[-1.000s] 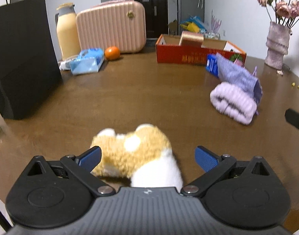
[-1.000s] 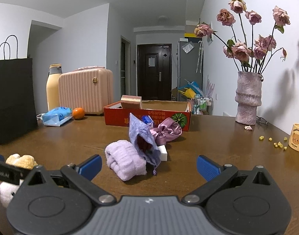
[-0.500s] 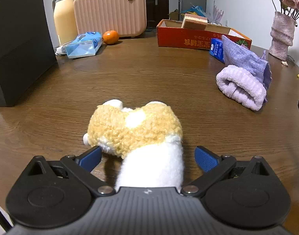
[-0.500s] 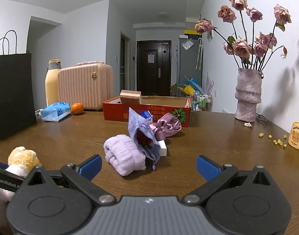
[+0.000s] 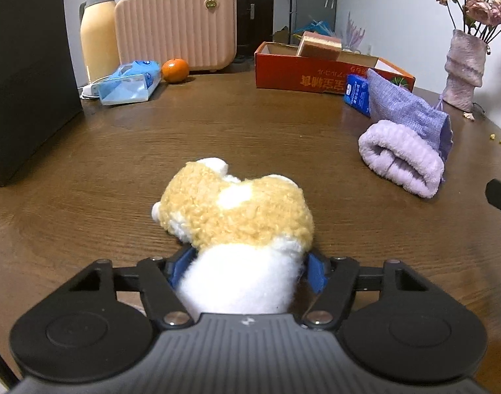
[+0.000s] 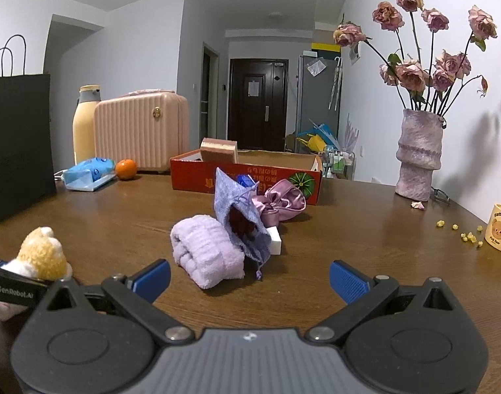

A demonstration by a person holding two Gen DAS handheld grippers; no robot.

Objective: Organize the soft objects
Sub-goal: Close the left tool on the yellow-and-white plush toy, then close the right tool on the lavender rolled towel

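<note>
- L gripper (image 5: pixel 243 272): jaws just been closing, blue pads now pinching white body of fluffy tan-and-white plush toy (image 5: pixel 237 210); toy's head sticks out ahead of the fingers, over brown wooden table (image 5: pixel 217 124).
- R gripper (image 6: pixel 248 279): jaws spread wide, nothing btwn them.
- Rolled lilac towel (image 6: pixel 206 254) just ahead of R gripper, touching purple drawstring pouch (image 6: pixel 239 207).
- Red cardboard box (image 6: pixel 247 177) further ahead, behind pouch.
</note>
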